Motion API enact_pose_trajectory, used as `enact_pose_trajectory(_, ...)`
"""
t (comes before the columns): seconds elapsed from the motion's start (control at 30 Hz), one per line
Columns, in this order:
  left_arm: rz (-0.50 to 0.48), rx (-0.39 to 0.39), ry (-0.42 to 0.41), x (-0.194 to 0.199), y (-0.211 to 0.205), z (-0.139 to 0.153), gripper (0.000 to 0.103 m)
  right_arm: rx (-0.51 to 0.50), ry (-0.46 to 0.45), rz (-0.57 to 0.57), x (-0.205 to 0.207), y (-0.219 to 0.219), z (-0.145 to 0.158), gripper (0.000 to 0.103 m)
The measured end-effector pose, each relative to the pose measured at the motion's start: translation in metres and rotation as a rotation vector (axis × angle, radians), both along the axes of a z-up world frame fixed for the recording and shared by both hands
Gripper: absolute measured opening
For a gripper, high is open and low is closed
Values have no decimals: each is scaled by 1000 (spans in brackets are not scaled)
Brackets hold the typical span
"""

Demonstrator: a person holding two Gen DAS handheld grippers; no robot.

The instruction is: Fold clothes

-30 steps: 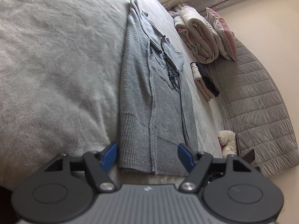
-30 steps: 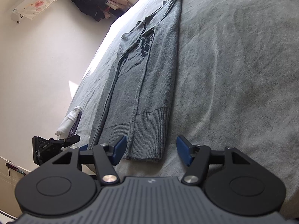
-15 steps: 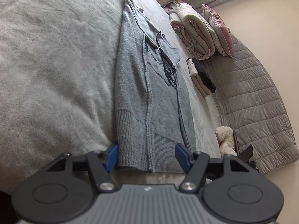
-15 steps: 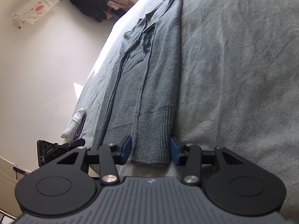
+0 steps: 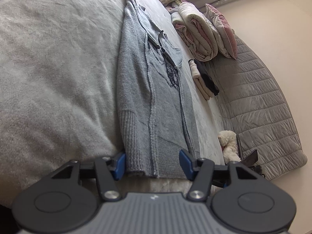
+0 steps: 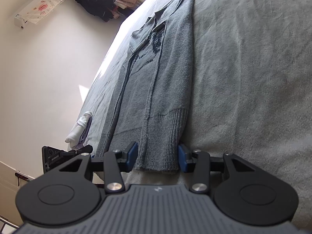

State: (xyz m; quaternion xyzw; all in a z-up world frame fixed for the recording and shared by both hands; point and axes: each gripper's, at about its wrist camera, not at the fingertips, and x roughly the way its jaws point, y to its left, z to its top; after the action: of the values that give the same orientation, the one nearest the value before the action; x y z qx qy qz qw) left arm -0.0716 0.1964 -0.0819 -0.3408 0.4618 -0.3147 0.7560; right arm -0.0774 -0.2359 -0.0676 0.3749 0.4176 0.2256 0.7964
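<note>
A grey knit sweater point(image 5: 148, 97) lies lengthwise on the grey bed cover point(image 5: 58, 78), sleeves folded in, ribbed hem nearest me. My left gripper point(image 5: 153, 163) straddles the hem's left part. Its jaws are closing with the hem between them, and the left pad sits against the hem's edge. In the right wrist view the same sweater point(image 6: 156, 97) runs away from me, and my right gripper point(image 6: 157, 155) is shut on the hem's right corner, with a pad against each side of the ribbing.
Rolled bedding point(image 5: 197, 35), a pink pillow point(image 5: 222, 25) and a stack of folded clothes point(image 5: 202, 78) sit by the quilted headboard point(image 5: 263, 107). A plush toy point(image 5: 228, 144) lies at the bed's edge. Dark clothes point(image 6: 93, 2) hang on the far wall.
Both grippers have moved forward onto the sweater's hem. Their jaws have narrowed around it, the right one first. The sweater lies as before.
</note>
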Motion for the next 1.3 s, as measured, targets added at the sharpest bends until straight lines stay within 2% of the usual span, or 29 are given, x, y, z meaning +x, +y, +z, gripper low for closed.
enact_pose_trajectory(0.77,-25,2,-36,-1,-3,-4,48,-13,-27,29,7,14,-2,43)
enact_pose_trajectory(0.97,-26,-3,-35,-1,0,-7,40,-14,-34,42,8,16,-3,43)
enact_pose_trajectory(1.1,-21,-10,-26,0,3,-11,30,-11,-35,52,8,12,0,43)
enact_pose_trajectory(1.3,-17,-11,-25,0,3,-11,28,-17,-33,64,6,11,5,41)
